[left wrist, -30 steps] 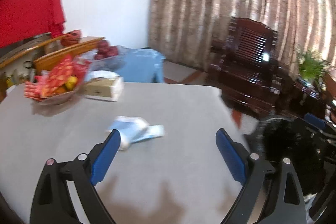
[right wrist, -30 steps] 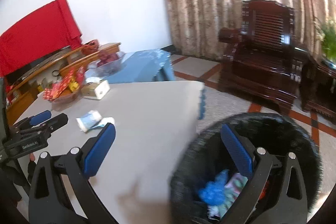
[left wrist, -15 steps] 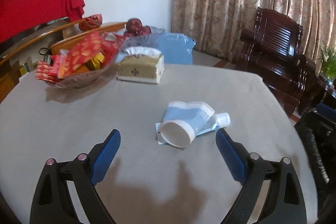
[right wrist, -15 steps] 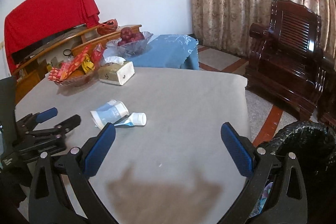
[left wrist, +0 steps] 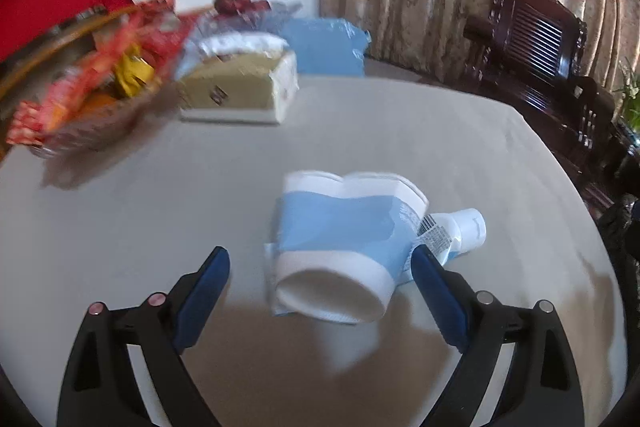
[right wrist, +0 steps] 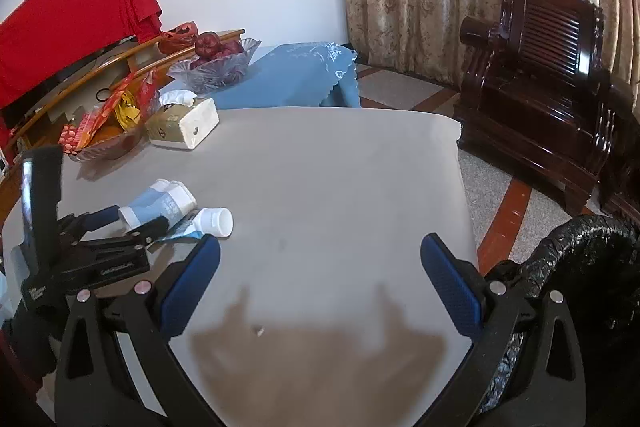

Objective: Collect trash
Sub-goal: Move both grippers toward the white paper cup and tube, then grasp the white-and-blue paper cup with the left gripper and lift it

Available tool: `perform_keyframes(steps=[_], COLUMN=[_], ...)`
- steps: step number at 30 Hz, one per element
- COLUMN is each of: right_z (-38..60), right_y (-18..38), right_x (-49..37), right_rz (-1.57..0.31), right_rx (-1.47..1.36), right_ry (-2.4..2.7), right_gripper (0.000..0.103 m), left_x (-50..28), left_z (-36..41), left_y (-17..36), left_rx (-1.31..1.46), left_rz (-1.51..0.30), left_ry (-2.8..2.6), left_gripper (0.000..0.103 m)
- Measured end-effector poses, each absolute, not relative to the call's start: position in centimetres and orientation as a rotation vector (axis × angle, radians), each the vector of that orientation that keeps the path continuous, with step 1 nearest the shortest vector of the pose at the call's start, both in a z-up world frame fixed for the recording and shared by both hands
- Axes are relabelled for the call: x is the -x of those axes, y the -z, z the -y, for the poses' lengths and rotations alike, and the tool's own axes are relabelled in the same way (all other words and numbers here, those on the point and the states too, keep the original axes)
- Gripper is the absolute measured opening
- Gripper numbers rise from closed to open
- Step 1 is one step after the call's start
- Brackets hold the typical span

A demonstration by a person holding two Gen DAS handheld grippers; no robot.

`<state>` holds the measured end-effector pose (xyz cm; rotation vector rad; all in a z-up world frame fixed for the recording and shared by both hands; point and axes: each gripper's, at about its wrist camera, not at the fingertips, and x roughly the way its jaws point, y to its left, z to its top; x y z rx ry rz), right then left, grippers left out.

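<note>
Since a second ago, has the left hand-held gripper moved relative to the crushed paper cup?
Yes. The left hand-held gripper has closed in on the crushed paper cup, which lies on the table and now sits between its open fingers; the tissue box looms nearer too.

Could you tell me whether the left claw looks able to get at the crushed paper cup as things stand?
Probably yes: the left claw is open with the paper cup lying between its fingers on the table, and nothing blocks it.
</note>
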<state>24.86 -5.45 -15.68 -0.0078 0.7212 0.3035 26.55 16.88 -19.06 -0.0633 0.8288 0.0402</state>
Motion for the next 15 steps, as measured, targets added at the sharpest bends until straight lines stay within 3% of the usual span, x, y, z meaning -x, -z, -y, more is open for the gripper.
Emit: perform_keyframes(steps=[4,7,15], right_z=[5.3,5.2,3.8], right_y=[15.9,16.0,17.0], right_x=[-25.4,-25.7,-26.7], right_rz=[-0.722,-0.724,-0.748], right_rx=[0.015,0.019,0.038], right_ry=[-0.305,-0.305,-0.341], right_gripper=[0.098,0.098,0.098], left_x=[-27.9,-28.2,-26.0], left_z=[-17.0,-17.4,-18.2], left_y=[20.0,20.0,18.7], left_rx=[0.115,0.149,0.148], left_rz=[-0.878,-0.871,-0.819], left_ry=[-0.001,-0.003,-0.019], left_gripper=[0.086,0.069,0.056])
